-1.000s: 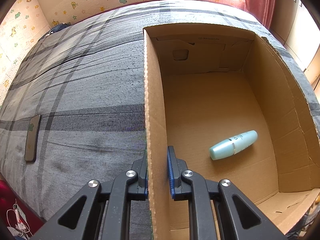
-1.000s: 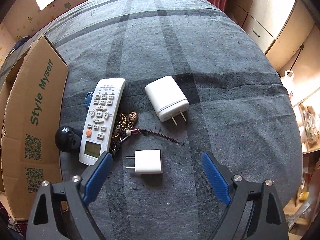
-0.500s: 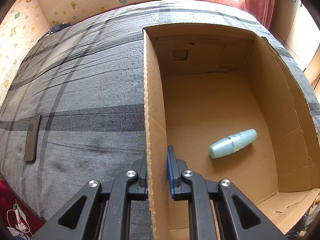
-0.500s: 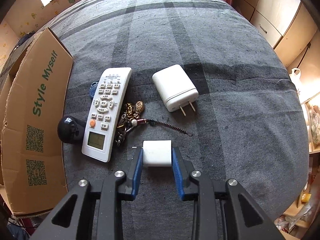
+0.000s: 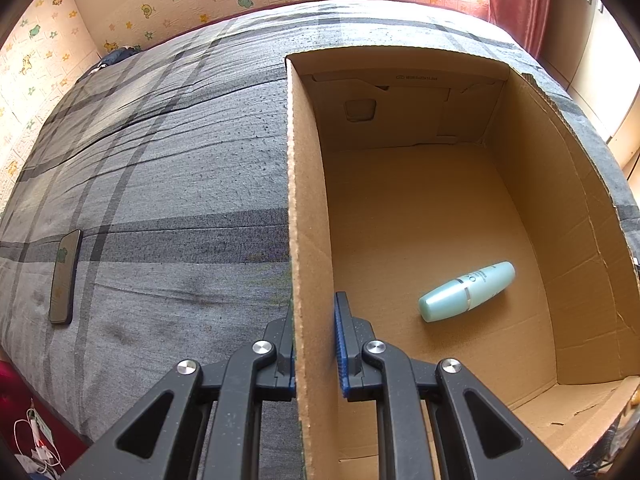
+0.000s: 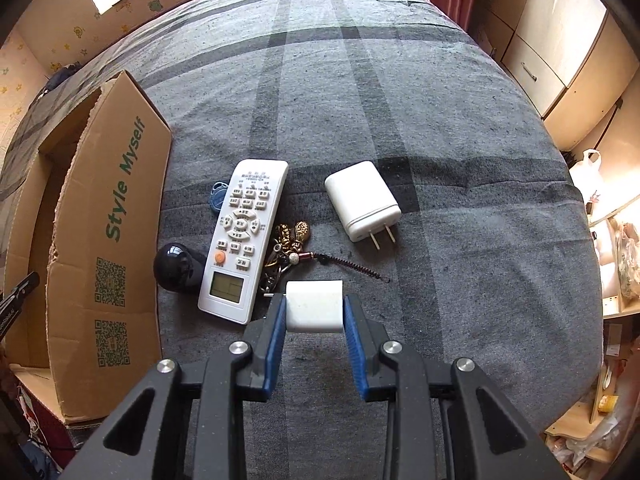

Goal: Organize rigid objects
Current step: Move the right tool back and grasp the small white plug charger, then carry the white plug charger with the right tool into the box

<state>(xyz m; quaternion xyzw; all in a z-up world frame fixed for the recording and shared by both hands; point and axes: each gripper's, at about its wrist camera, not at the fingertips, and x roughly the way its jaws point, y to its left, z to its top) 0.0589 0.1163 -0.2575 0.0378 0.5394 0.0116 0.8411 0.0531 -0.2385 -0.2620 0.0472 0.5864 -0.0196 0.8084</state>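
My left gripper (image 5: 314, 316) is shut on the left wall of an open cardboard box (image 5: 308, 200) on the grey plaid bed. A teal bottle (image 5: 466, 291) lies inside on the box floor. My right gripper (image 6: 315, 307) is shut on a small white plug adapter (image 6: 315, 311), held just above the bedspread. Beyond it lie a white remote (image 6: 244, 236), a bunch of keys with charms (image 6: 286, 250), a larger white charger (image 6: 362, 200), a black round object (image 6: 174, 266) and a blue tag (image 6: 219, 196). The box (image 6: 116, 248) stands to the left of them.
A dark phone (image 5: 64, 278) lies on the bed far left of the box. The bed edge drops off at the right toward wooden cabinets (image 6: 560, 60) and a shelf with clutter (image 6: 616, 280). A wall and window lie beyond the bed.
My right gripper closed on the small white plug adapter and has lifted it slightly. The left gripper stayed clamped on the box wall.
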